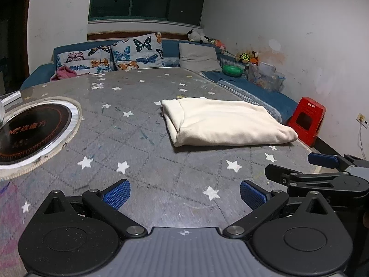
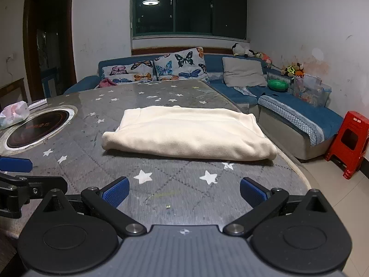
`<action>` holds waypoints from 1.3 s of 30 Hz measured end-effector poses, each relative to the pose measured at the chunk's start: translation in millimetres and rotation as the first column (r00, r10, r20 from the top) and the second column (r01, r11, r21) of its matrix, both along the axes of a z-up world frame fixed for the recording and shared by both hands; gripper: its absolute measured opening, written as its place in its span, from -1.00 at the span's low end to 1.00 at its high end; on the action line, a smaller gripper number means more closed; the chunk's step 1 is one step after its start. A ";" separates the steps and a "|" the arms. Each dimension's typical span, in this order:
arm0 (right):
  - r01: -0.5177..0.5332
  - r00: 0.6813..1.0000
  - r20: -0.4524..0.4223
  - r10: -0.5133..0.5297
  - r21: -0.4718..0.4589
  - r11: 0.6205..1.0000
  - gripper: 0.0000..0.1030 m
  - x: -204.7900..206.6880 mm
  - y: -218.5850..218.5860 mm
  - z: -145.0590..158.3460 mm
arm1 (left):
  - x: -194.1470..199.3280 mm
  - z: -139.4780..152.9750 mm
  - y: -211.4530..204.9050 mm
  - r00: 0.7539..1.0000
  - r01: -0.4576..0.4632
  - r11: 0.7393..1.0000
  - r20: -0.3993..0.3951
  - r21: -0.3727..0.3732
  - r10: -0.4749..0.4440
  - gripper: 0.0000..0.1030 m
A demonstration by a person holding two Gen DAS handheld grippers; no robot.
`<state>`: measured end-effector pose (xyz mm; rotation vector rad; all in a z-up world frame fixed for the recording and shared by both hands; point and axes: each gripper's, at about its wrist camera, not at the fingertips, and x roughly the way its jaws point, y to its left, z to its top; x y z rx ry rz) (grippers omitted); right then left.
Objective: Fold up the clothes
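The cream garment (image 2: 189, 133) lies on the grey star-printed table (image 2: 161, 196), ahead of both sets of tongs and apart from them, with bare tabletop between. Its long axis runs crosswise to the line of the tongs, left to right across the table. From the right tongs (image 2: 184, 190) it sits almost dead ahead; from the left tongs (image 1: 184, 192) it lies ahead and off to the right. The right hand's tool therefore appears the nearer and more squarely placed.

Both tongs are spread wide with nothing between the blue pads; neither touches cloth.

Condition of the garment: it lies as a compact, layered rectangle, several thicknesses deep, with a rounded folded edge toward the tongs and stacked layer edges showing at its left end. The top surface is fairly smooth, with shallow creases. It sits toward the right-hand edge of the table, well clear of the round cooker plate (image 2: 38, 127) set into the table on the left.

Judgement: the garment already lies folded. Whether another fold is intended cannot be settled from this view.
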<state>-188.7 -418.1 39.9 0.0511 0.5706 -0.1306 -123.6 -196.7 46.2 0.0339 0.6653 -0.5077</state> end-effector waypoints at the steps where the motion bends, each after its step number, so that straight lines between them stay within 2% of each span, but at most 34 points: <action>1: 0.002 1.000 -0.001 -0.002 0.003 1.000 1.00 1.7 -0.5 -0.2 | 1.7 0.2 -0.5 1.000 0.001 1.000 0.000 0.003 -0.001 1.00; 39: 0.032 0.996 -0.088 -0.027 0.052 0.998 1.00 57.8 -28.0 -7.3 | 66.6 -6.5 -39.2 0.996 0.055 0.995 -0.079 0.081 -0.048 1.00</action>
